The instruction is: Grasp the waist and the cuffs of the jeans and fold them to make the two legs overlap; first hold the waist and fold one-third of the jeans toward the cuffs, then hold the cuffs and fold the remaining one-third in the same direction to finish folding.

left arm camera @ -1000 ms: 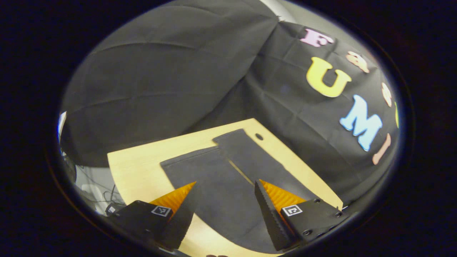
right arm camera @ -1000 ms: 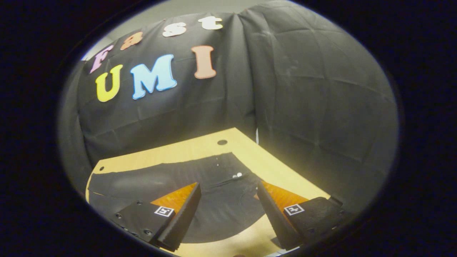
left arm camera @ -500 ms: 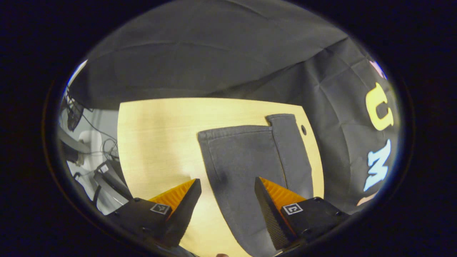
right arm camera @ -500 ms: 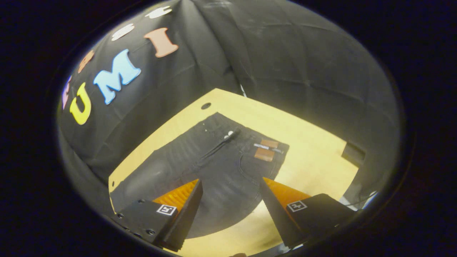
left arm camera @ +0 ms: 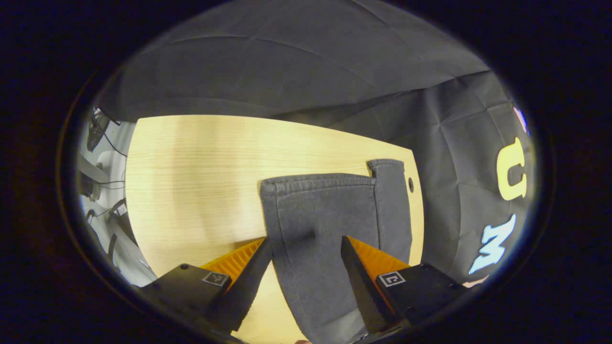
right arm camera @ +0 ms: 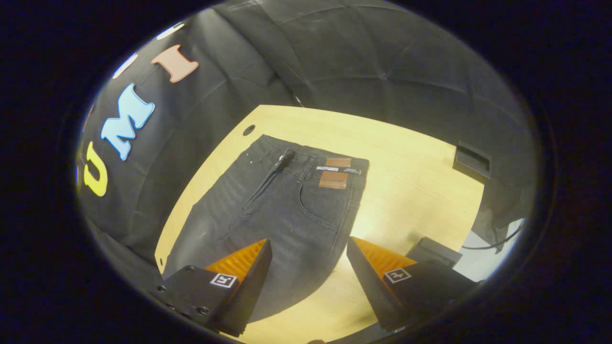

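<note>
While the jeans lie flat on the desk, both tongs hang above them with fingers spread and nothing between them. In the left gripper view the left tongs sit over the nearer leg, whose cuff lies ahead of them; the second cuff lies just right of it and a little farther off, beside a small hole in the desk near its right edge. In the right gripper view the right tongs hover over the upper legs, with the waist at the far end, two brown patches on the waistband's right part. Another hole lies just left of the waist, and a dark block rests at the desk's far right edge.
</note>
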Demonstrator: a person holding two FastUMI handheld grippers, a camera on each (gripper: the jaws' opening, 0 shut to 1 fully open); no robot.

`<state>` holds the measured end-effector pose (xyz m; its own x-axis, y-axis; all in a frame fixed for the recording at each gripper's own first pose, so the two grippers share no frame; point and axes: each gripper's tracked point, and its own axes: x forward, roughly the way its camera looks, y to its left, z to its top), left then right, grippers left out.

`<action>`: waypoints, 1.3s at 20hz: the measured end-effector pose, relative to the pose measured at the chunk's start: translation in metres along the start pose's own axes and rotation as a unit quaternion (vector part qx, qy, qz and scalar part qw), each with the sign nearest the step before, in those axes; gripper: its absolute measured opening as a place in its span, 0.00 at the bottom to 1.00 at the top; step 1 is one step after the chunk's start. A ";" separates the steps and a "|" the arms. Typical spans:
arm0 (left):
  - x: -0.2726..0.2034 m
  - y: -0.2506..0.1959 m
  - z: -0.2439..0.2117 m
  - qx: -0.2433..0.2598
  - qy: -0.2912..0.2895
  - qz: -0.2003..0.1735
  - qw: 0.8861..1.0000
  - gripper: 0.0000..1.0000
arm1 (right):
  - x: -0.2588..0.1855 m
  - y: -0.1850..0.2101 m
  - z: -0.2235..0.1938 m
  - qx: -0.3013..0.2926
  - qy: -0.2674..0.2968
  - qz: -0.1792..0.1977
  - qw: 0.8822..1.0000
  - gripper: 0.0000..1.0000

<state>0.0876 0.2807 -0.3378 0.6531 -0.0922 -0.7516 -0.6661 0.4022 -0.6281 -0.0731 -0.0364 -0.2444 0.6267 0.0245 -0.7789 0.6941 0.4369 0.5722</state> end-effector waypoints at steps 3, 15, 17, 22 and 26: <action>0.007 -0.011 0.000 -0.011 0.001 -0.025 1.000 0.96 | 0.002 -0.003 -0.004 0.038 0.005 0.001 0.999 0.95; 0.031 -0.015 -0.013 -0.082 0.031 -0.065 0.994 0.25 | 0.018 -0.005 -0.007 0.081 0.027 0.002 0.996 0.95; 0.032 -0.018 -0.014 -0.086 0.038 -0.075 0.993 0.13 | 0.026 -0.008 -0.010 0.087 0.039 -0.013 0.995 0.95; 0.023 -0.016 -0.011 -0.090 0.041 -0.080 0.992 0.13 | 0.046 -0.011 -0.007 0.086 0.052 -0.052 0.994 0.95; 0.019 -0.023 -0.013 -0.087 0.042 -0.084 0.992 0.13 | 0.064 0.016 -0.004 0.064 0.072 -0.034 0.995 0.93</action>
<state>0.1108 0.2578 -0.3403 0.7328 -0.2236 -0.6427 -0.6069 0.2125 -0.7659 -0.0229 -0.0246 -0.2862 0.5263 0.1325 -0.8399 0.7779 0.3238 0.5385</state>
